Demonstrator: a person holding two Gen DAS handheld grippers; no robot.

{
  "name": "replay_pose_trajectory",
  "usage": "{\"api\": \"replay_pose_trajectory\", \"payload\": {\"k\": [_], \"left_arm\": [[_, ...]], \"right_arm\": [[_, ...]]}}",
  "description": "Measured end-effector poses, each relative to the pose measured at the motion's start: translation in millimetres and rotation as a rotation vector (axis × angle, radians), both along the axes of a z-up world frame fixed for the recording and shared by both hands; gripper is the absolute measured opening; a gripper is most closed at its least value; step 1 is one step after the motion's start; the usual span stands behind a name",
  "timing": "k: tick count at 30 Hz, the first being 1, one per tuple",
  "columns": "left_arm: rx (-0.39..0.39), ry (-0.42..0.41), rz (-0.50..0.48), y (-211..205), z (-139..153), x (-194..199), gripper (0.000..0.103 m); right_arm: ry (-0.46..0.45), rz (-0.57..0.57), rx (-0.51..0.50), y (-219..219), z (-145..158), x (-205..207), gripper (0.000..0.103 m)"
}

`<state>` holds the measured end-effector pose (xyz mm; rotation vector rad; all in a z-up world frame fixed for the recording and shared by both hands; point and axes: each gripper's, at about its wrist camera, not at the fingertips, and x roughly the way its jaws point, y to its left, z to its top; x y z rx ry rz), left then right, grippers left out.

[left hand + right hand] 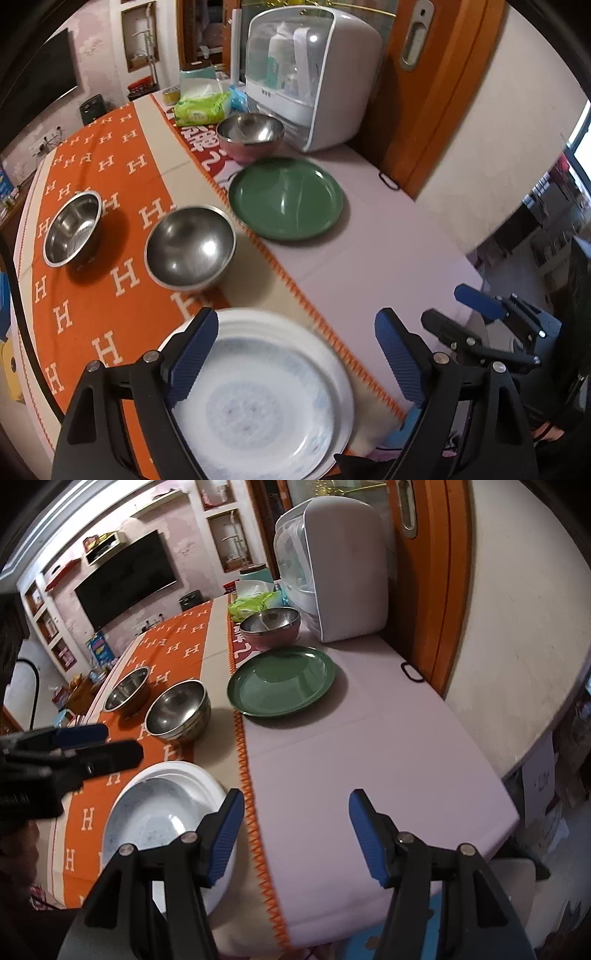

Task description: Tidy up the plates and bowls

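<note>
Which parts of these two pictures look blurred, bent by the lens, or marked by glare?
Left wrist view: the white plate is smeared by motion blur, and the green plate shows streaks of glare. Right wrist view: the door frame bows with fisheye distortion, dark corners ring the picture, and the steel bowl casts a soft shadow.

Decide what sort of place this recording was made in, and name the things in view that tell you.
Most likely a home living or dining room: a wall-mounted television, built-in wall shelves, and a table under an orange cloth bearing steel bowls and plates.
</note>
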<state>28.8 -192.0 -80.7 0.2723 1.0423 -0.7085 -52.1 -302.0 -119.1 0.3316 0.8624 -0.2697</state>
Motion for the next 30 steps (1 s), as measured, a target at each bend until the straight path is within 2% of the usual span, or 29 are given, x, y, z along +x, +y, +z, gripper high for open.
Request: {"api": "replay_pose_trajectory", "payload": {"k": [9,18,25,30], "left_arm": [[0.013,-0.017,0.085,-38.2,13.4,32.2,0.086],[0.059,-0.052,0.152,-54.8,25.7,78.0,0.086],[0.137,-0.056,0.159,-71.7,17.2,111.6,0.086],[0.187,-0.020,0.175,-79.1,0.0,134.2,0.086]], "right_arm": [[-0.074,0.054,0.034,-47.7,8.1,24.3,0.059],[-0.136,0.073,0.080,-85.6,13.9,68.0,0.062],[-0.140,0.079,0.120,-108.2,4.4,102.7,0.065],[-0.121,0.063,0.172,-121.0,-10.1,118.3,0.065]]}}
